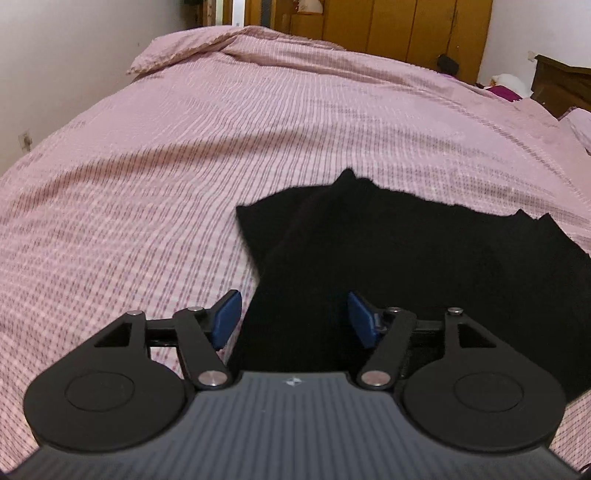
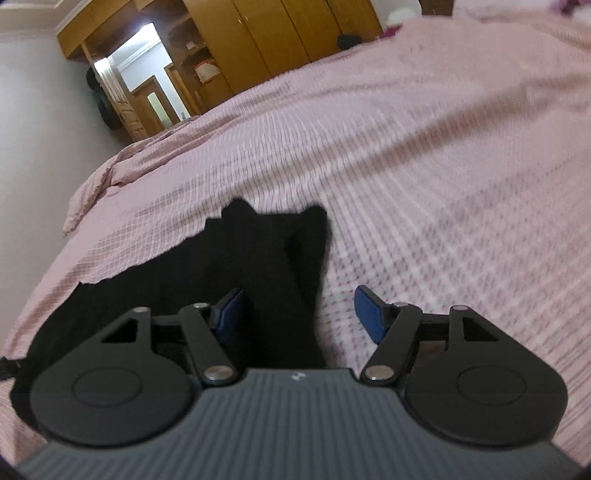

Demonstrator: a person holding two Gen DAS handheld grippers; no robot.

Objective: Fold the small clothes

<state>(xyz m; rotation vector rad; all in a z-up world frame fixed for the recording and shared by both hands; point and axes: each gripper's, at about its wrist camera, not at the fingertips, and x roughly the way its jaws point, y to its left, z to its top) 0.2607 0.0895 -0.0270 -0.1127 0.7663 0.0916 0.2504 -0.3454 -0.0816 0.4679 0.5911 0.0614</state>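
Note:
A small black garment (image 1: 388,251) lies on a pink checked bedspread (image 1: 184,166). In the left wrist view my left gripper (image 1: 293,319) is open, its blue pads (image 1: 227,317) spread apart over the garment's near left edge, with black cloth between them. In the right wrist view the same black garment (image 2: 258,266) lies to the left and centre. My right gripper (image 2: 299,317) is open over its near right edge, one blue pad (image 2: 369,314) above the bedspread (image 2: 443,184). The garment's near part is hidden under both grippers.
The bed is wide, with a rumpled fold of bedspread (image 1: 192,48) at the far end. Wooden wardrobes (image 1: 388,26) stand beyond the bed. A dark wooden headboard (image 1: 561,85) and a pillow are at the right. A white wall (image 1: 55,74) is on the left.

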